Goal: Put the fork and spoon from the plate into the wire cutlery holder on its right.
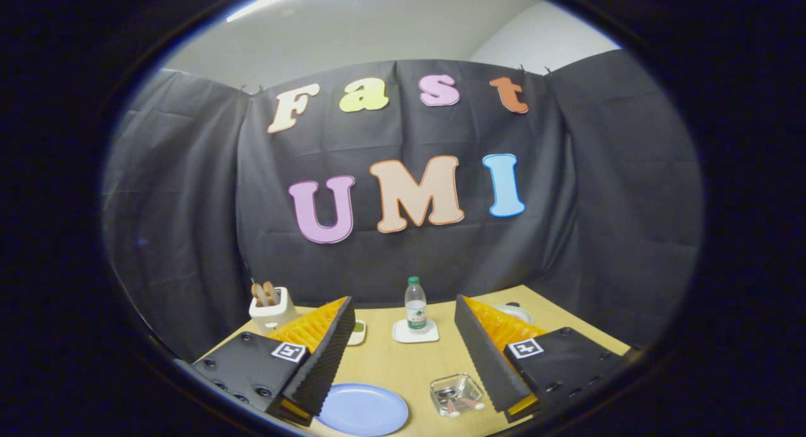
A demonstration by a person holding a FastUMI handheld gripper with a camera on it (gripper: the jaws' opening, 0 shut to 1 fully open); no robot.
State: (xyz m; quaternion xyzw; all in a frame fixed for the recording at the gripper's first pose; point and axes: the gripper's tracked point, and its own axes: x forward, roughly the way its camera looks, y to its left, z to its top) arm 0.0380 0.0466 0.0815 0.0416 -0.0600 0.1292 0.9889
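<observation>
Hovering high with the claw [403,355] spread wide and empty, lower it toward the blue plate [362,410] just beneath the left finger, though fork and spoon seem to lie already in the wire holder [456,395] between the fingers.

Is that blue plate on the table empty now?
Empty: the blue plate shows a bare surface, while pink-handled cutlery sits in the wire holder beside it. The gripper hangs above the table, jaws wide apart, holding nothing.
</observation>
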